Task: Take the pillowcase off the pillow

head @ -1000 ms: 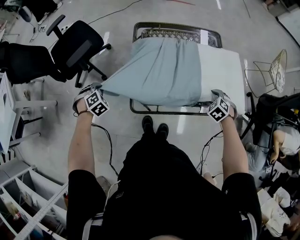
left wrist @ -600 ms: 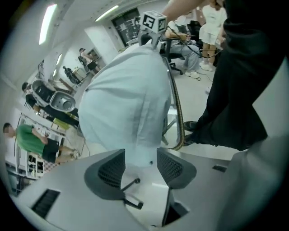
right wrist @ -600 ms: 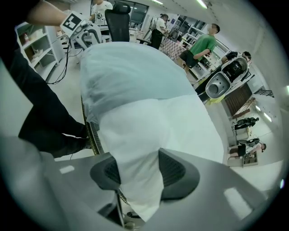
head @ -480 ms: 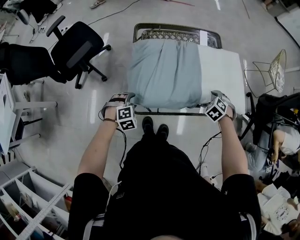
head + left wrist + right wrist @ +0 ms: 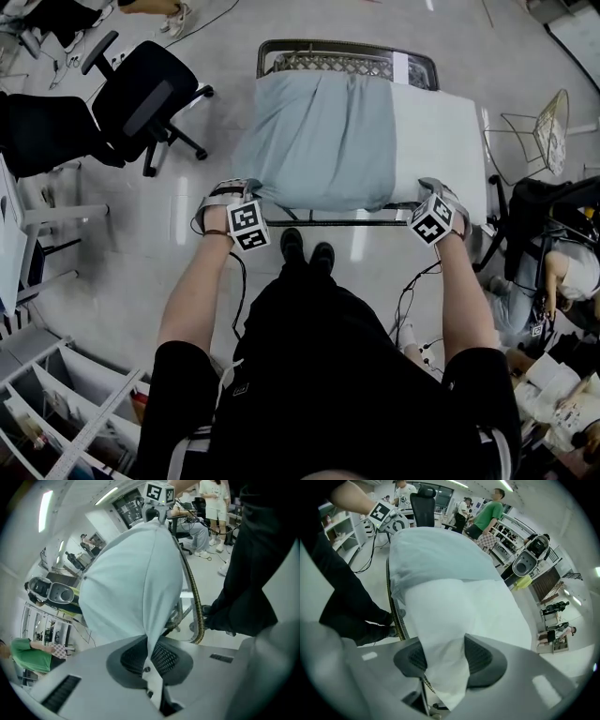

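Tongs first: left tongs (image 5: 151,656) have just been closing and now pinch a thin fold of the pillowcase (image 5: 319,141) at its near-left corner, pads almost meeting on the cloth. Right tongs (image 5: 445,660) stand partway apart, clamped on a thick wad of the white pillow (image 5: 436,141) at its near-right corner.

Pillow lies flat across a metal frame (image 5: 347,49), directly ahead of the person. Blue-grey case covers the left and middle of it; the right part is bare white. Case mouth seems to sit at that colour boundary. Office chair (image 5: 141,94) stands off to the left, well apart.

Step in hand, as I judge it: a fresh grip on the case, mid-strip, roughly a third of the pillow out.

Next move likely calls for a pull by the left hand, outward and away from the right, while the right anchors the pillow. Thin pinch could slip; the far side of the case may lag and bunch, so a re-grip further along may be needed.
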`<state>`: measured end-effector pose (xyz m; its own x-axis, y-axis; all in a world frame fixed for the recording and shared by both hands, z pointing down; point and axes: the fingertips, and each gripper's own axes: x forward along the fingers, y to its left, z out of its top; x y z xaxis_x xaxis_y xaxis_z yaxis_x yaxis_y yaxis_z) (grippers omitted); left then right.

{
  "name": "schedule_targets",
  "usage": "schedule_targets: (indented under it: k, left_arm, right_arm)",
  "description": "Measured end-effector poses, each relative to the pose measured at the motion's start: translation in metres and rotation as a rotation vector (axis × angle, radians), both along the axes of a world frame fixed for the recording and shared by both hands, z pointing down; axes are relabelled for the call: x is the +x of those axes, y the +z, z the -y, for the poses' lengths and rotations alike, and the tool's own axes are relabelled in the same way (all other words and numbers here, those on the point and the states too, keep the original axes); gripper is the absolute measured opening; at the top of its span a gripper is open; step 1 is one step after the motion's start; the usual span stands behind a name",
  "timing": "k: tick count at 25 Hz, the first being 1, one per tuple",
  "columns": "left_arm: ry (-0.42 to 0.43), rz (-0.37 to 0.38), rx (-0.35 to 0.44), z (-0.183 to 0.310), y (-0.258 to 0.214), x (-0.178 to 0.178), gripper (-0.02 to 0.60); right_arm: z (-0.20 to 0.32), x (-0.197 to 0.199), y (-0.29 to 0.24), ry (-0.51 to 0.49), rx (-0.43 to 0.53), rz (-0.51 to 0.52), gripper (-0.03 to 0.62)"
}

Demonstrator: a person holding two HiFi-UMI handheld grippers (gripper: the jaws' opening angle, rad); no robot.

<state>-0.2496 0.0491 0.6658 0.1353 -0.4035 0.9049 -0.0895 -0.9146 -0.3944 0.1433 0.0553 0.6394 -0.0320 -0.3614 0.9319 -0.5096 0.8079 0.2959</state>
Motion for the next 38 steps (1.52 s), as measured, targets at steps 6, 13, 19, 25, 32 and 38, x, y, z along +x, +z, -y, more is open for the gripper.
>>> schedule_targets:
  k: [6, 13, 19, 25, 32, 38]
  left_arm:
    - [-0.088, 0.017, 0.067, 0.038, -0.024, -0.061, 0.008]
    - [-0.173, 0.040, 0.107, 0.079, -0.037, -0.100, 0.008]
    - [-0.193, 0.018, 0.097, 0.098, -0.042, -0.104, 0.009]
    - [-0.027, -0.008, 0.057, 0.049, -0.033, -0.047, 0.181]
    - [0.153, -0.047, -0.007, -0.016, -0.019, 0.016, 0.232]
    - [0.117, -0.062, -0.001, -0.009, 0.006, 0.035, 0.241]
  right_arm:
    - [0.000, 0.004, -0.007, 0.043, 0.012, 0.054, 0.204]
    - [-0.002, 0.011, -0.008, 0.081, 0.010, 0.085, 0.202]
    - [-0.004, 0.011, -0.010, 0.069, 0.006, 0.070, 0.199]
    - [-0.010, -0.029, -0.021, -0.063, 0.031, 0.052, 0.256]
    - [-0.014, -0.104, -0.022, -0.234, 0.056, 0.152, 0.385]
    - [-0.016, -0.137, 0.024, -0.291, 0.129, 0.074, 0.495]
